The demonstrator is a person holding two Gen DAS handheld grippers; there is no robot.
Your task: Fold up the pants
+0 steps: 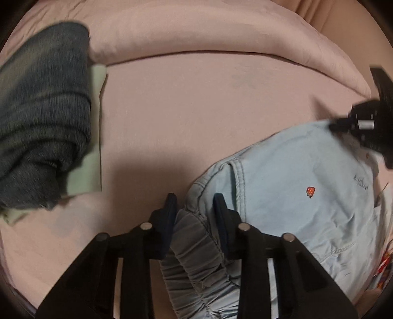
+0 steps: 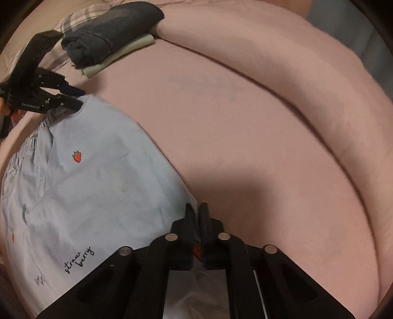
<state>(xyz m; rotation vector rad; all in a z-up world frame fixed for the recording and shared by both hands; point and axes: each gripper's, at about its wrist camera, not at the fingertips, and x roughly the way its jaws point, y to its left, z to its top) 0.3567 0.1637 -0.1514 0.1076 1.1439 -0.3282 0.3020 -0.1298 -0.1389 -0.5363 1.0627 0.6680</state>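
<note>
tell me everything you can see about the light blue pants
The light blue pants look like soft, thin denim, with a gathered elastic waistband, small strawberry patches and black "straw berry" script. They lie spread on the pink bed sheet. The left gripper straddles the waistband; the right gripper pinches the far edge.

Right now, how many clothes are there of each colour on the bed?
Light blue pants: 1
Dark blue-grey folded garment: 1
Pale green folded garment: 1
Plaid cloth: 1
Total: 4
</note>
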